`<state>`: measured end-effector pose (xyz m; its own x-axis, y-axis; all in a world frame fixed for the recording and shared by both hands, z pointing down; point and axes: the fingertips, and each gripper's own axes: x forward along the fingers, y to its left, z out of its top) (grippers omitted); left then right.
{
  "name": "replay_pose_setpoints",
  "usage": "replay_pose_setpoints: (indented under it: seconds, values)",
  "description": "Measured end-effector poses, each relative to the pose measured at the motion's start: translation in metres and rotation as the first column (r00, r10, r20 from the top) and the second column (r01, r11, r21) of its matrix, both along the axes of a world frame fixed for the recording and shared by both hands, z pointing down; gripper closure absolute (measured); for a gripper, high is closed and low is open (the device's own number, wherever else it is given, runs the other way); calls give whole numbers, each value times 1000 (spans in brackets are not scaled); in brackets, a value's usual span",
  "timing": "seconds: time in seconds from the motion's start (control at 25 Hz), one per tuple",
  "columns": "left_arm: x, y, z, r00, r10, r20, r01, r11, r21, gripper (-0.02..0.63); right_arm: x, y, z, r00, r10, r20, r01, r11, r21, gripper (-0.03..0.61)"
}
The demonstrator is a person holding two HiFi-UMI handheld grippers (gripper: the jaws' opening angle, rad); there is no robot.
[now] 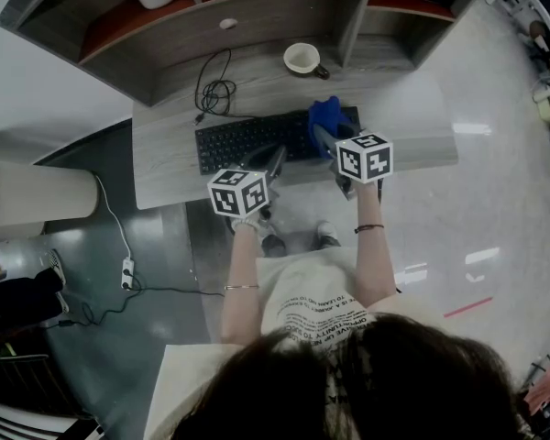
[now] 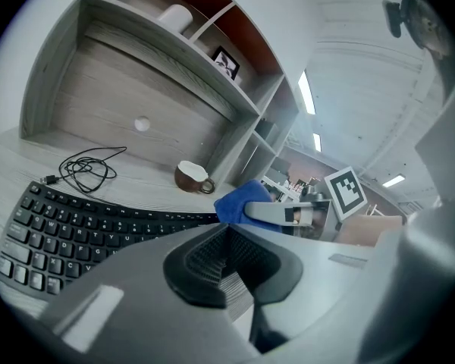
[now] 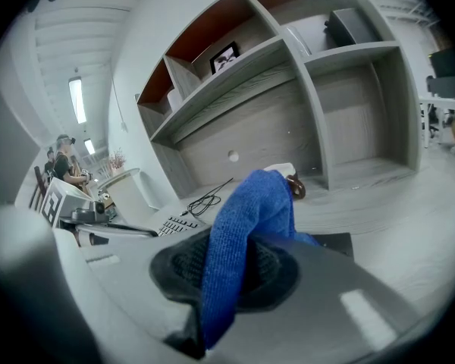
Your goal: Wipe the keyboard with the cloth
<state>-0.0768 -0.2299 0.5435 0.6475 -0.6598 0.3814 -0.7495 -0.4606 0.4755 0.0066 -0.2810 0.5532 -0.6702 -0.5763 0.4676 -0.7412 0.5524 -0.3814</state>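
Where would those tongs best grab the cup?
Probably by the rim, from above: the cup stands upright and open on the desk, nothing crowding it. Its small handle, on the near right side, is a harder target.

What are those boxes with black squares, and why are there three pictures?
A person holds two grabbing tools; the patterned cubes are part of them. One picture comes from a camera on the person's head, looking down. The other two come from cameras riding on the tools. On the desk lie a black keyboard, a cup and a loose cable. The right tool pinches a blue cloth at the keyboard's right end. The left tool is shut and holds nothing.
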Motion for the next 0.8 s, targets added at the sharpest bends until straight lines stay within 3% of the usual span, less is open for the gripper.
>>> replay_pose_setpoints:
  seconds: [0.8]
  values:
    - [-39,3,2,1000,-4,8,4,1000,-1,612,-32,3,2,999,28,19,-28,1000,1,520]
